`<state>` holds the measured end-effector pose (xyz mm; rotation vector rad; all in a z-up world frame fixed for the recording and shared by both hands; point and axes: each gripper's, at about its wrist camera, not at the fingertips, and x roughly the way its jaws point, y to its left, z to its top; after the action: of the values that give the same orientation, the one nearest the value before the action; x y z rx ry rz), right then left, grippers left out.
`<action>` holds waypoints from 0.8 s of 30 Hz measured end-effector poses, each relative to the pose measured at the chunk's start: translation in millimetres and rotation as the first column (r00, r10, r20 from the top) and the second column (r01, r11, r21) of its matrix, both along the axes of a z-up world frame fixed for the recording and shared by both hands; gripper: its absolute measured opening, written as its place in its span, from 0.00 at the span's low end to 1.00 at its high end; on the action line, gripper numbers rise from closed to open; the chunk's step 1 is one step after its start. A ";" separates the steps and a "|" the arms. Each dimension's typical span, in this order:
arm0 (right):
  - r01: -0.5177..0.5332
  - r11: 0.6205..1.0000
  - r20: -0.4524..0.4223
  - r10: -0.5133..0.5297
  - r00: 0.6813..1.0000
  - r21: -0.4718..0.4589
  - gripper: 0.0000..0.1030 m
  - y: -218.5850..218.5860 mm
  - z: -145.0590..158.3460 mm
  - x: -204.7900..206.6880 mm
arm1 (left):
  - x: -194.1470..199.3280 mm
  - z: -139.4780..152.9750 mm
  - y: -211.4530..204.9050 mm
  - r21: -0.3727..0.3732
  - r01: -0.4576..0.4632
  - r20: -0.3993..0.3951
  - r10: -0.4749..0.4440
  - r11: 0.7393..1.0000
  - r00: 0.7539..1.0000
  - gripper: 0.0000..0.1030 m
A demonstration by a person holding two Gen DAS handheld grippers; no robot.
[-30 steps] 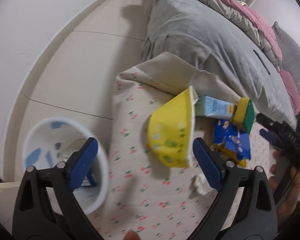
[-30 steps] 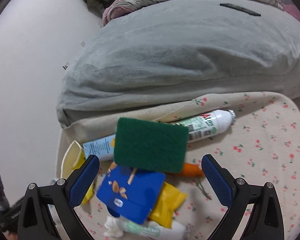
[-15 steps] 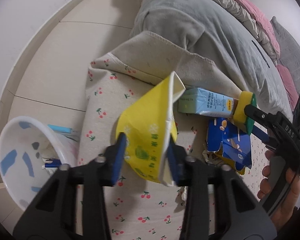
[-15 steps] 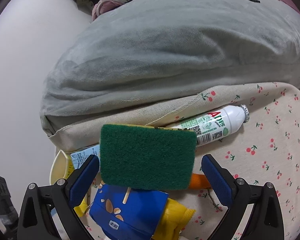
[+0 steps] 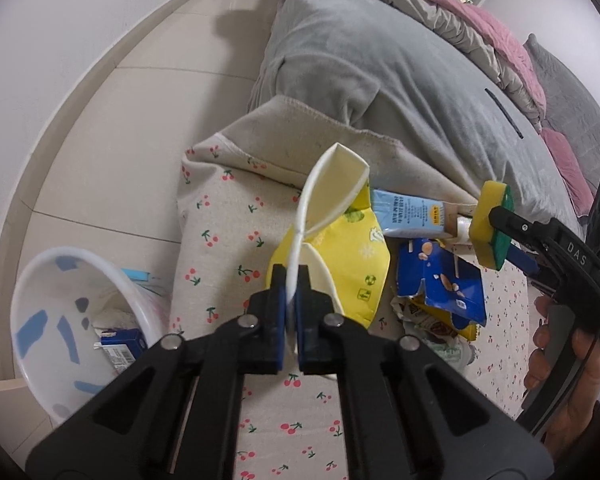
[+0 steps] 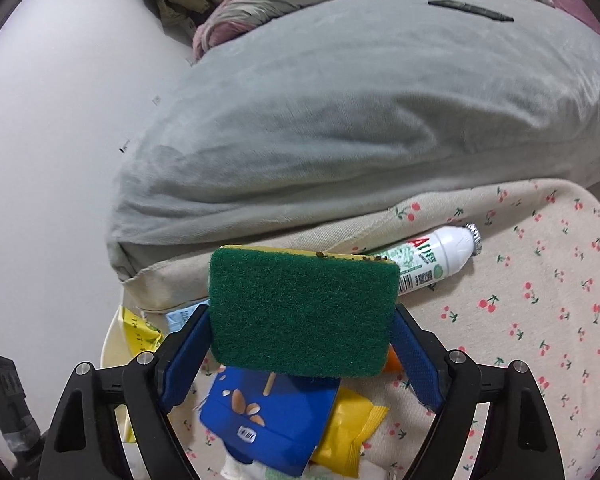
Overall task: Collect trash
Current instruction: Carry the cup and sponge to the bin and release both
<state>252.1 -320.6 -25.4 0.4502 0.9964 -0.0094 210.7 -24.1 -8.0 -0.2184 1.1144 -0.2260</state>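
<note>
My left gripper (image 5: pixel 290 280) is shut on the rim of a yellow paper bowl (image 5: pixel 332 216), which is squashed flat between the pads above the cherry-print cloth (image 5: pixel 220 240). A green and yellow sponge (image 6: pixel 300 312) sits between the blue pads of my right gripper (image 6: pixel 300 322), whose jaws are closing and touch the sponge's two ends. In the left wrist view the sponge (image 5: pixel 492 224) shows edge-on at the right, with a finger of the right gripper against it. Below it lie a torn blue snack box (image 6: pixel 268 420) and a yellow wrapper (image 6: pixel 352 432).
A white bin (image 5: pixel 60 320) holding several scraps stands on the floor at lower left. A light blue carton (image 5: pixel 412 216) and a white bottle (image 6: pixel 432 260) lie by the grey bedding (image 5: pixel 380 80). A person's hand (image 5: pixel 560 380) grips the right tool.
The left jaws went from wide open around the bowl to shut, crushing it flat. The right jaws narrowed onto the sponge, which now sits lower between them.
</note>
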 end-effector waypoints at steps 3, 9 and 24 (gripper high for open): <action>-0.015 1.000 0.020 0.015 1.000 -0.004 0.85 0.5 10.2 -10.2 | -4.7 3.7 5.9 0.000 0.002 0.016 -0.002 1.000 1.000 0.05; -0.077 0.997 0.042 0.078 0.996 -0.024 0.85 16.6 28.3 -27.1 | -16.2 10.4 15.5 0.000 -0.004 0.038 0.004 1.000 0.999 0.05; -0.235 0.970 0.033 0.238 0.971 -0.063 0.85 91.6 33.8 -57.7 | -62.6 12.8 73.1 0.029 -0.065 0.078 0.063 0.997 0.995 0.05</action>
<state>194.4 -229.0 8.3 0.2740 1.0019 0.1841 148.1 49.0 4.7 -0.2153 1.0326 -0.1585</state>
